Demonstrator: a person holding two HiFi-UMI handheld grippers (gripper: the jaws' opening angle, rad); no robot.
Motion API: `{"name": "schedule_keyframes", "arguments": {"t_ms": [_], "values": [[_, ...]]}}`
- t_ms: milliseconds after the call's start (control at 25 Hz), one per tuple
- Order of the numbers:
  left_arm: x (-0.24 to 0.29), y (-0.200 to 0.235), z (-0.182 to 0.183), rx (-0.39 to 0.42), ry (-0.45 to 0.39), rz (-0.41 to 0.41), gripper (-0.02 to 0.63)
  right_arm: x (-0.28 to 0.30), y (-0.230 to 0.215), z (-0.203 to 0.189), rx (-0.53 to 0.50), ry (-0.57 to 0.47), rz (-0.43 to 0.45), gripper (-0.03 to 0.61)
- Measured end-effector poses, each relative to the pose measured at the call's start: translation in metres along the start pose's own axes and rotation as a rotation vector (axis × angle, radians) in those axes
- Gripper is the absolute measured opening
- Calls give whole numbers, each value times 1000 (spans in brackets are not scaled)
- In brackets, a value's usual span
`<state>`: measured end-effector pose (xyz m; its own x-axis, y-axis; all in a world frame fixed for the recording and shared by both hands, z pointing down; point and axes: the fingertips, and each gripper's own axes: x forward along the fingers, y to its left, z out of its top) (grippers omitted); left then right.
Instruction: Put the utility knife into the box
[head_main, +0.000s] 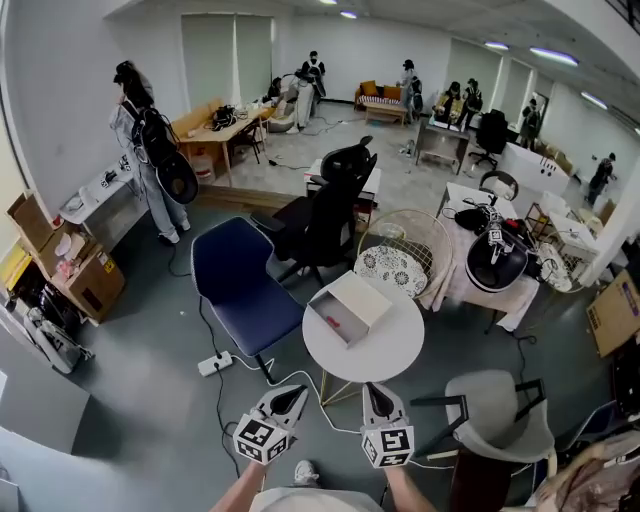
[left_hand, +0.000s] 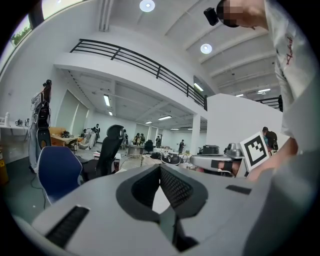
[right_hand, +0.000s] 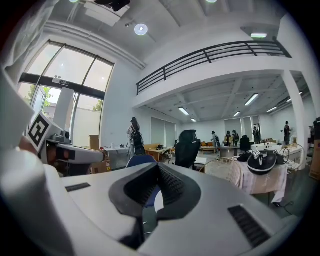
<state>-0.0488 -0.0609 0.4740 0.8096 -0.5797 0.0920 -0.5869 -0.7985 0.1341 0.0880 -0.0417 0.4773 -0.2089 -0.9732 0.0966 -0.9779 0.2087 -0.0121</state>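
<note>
An open white box (head_main: 349, 307) stands on the small round white table (head_main: 385, 352). A small red thing (head_main: 335, 322) lies inside the box; it looks like the utility knife, but it is too small to tell for sure. Both grippers hover at the table's near edge, short of the box. My left gripper (head_main: 296, 393) (left_hand: 160, 169) has its jaws together with nothing between them. My right gripper (head_main: 372, 390) (right_hand: 157, 167) is likewise shut and empty. Each gripper view looks level across the room, over the table, and shows the other gripper at its side.
A blue chair (head_main: 237, 280) and a black office chair (head_main: 325, 215) stand behind the table, a wicker chair (head_main: 405, 250) at its far right. A grey chair (head_main: 500, 410) is near right. A power strip (head_main: 215, 363) and cable lie on the floor. Several people stand far off.
</note>
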Motion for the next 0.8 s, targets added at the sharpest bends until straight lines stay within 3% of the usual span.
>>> {"name": "schedule_keyframes", "arguments": {"t_ms": [440, 800], "values": [[-49, -120, -19, -37, 19, -72, 11, -131, 22, -11, -1, 24, -24, 17], [-102, -171, -33, -47, 8, -78, 11, -198, 66, -19, -6, 28, -19, 17]]}}
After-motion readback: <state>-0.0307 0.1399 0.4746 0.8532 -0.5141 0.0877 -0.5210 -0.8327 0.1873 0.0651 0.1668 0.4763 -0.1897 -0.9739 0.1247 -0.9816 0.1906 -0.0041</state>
